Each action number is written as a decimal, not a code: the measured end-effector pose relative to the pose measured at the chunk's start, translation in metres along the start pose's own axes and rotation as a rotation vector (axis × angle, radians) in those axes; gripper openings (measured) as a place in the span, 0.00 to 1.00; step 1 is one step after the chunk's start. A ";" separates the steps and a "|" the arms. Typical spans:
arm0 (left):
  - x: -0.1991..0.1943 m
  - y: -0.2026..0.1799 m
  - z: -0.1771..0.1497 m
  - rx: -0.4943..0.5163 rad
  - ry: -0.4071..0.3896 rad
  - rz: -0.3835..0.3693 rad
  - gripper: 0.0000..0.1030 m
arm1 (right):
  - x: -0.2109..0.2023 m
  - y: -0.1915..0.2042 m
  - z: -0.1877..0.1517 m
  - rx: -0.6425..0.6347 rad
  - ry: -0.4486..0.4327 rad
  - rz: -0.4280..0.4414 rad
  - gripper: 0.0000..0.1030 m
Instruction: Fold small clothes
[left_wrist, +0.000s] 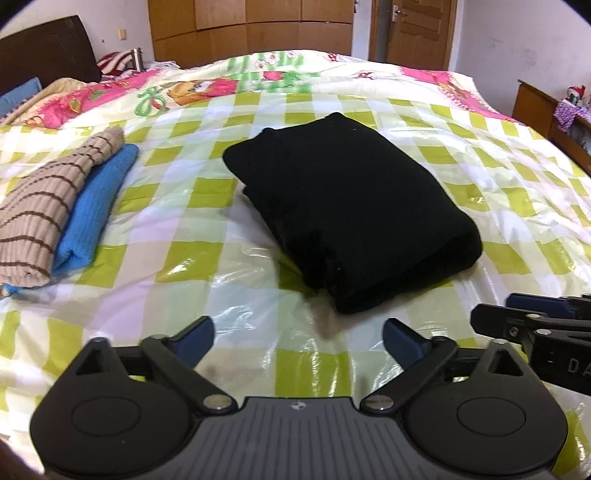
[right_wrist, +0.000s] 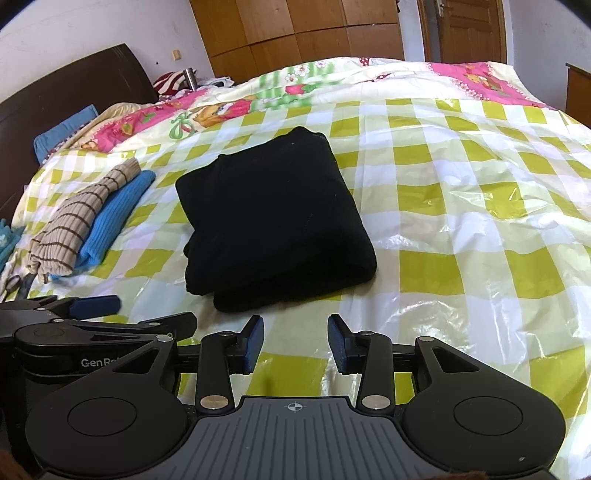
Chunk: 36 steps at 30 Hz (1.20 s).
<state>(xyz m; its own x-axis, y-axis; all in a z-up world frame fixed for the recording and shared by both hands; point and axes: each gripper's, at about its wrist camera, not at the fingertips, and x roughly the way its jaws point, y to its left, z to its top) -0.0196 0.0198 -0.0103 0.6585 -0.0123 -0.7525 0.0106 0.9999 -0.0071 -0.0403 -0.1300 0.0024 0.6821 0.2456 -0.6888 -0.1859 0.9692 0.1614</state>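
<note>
Left gripper (left_wrist: 298, 343) gapes empty just short of folded black garment (left_wrist: 347, 218)

Left gripper (left_wrist: 298, 341): matte black plastic body w/ two round disc housings, ea. w/ a raised inner circle; grey ribbed plate in the middle w/ a small crosshair mark; black link arms on silver rivets; dark blue pads on the fingertips (left_wrist: 400, 341). Right gripper (right_wrist: 296, 341): same build, same grey ribbed plate + crosshair, silver rivets, blue pads. White lettering "GenRo…" shows on the left unit's side, "DA" on the right's.
</note>
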 end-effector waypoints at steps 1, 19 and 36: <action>-0.001 0.000 0.000 0.005 0.000 0.007 1.00 | -0.001 0.001 -0.001 -0.001 0.000 -0.003 0.41; -0.002 0.003 -0.010 -0.003 0.031 0.007 1.00 | -0.006 0.001 -0.014 0.011 0.019 -0.019 0.42; 0.058 0.031 0.073 -0.088 -0.034 -0.037 1.00 | 0.056 -0.039 0.090 0.020 -0.065 0.086 0.60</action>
<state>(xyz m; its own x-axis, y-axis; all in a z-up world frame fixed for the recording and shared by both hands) 0.0732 0.0495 -0.0061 0.6839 -0.0482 -0.7279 -0.0294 0.9952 -0.0934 0.0686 -0.1526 0.0211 0.7088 0.3282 -0.6244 -0.2322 0.9444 0.2328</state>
